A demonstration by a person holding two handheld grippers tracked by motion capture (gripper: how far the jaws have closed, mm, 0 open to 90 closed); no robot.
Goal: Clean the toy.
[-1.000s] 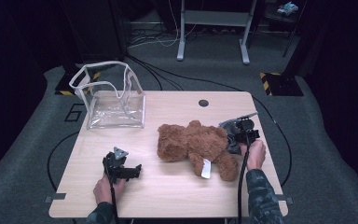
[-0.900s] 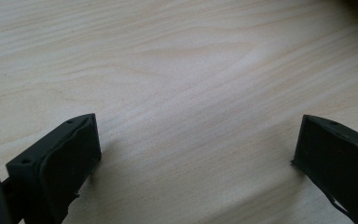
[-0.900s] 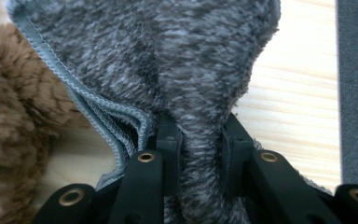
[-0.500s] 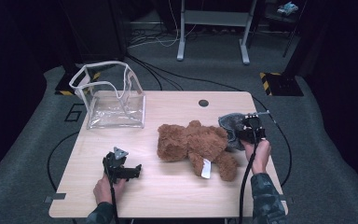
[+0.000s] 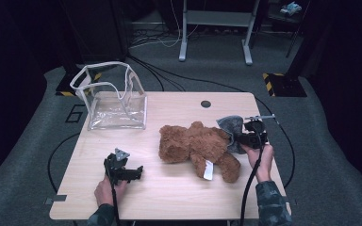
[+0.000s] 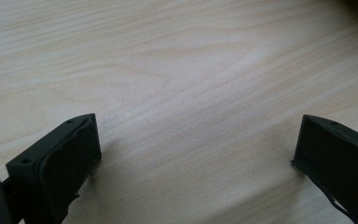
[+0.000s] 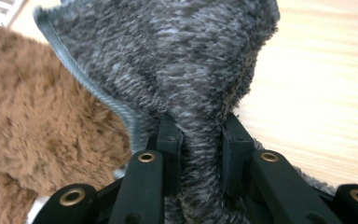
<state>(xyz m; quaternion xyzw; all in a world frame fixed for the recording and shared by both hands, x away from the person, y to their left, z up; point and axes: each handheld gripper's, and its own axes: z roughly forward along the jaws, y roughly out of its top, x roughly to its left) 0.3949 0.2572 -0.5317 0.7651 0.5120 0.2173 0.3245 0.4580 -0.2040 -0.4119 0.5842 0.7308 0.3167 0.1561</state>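
Your right tool [image 5: 239,137] is pinching a fold of the grey fleece cloth [image 7: 177,70], and the right gripper view shows the pile bunched tight between the two black jaws. In the high view that cloth [image 5: 230,127] sits at the right side of the bench [image 5: 179,197], lifted off the wood and touching the rump of the brown teddy bear [image 5: 195,146], which lies on its side mid-bench with a white tag [image 5: 208,170] on its near side. Your left tool [image 5: 122,170] rests low on the near left of the bench with its jaws spread wide over bare wood and nothing between them.

Watch these points:

- The grip takes only a narrow ridge of fleece. I judge that a quick pull could let the soft pile slide out of the jaws and drop the cloth.
- The rest of the cloth hangs against the bear's fur. Dragging it sideways may snag it there and roll or shift the bear.
- The clear plastic bag [image 5: 115,101] stands at the far left with its mouth sagging. If the cloth goes there, its floppy rim may fold shut or the bag may tip unless your left tool steadies it.
- Your right tool's cable [image 5: 250,188] trails toward the near edge, close by the bear's leg; it could catch there.
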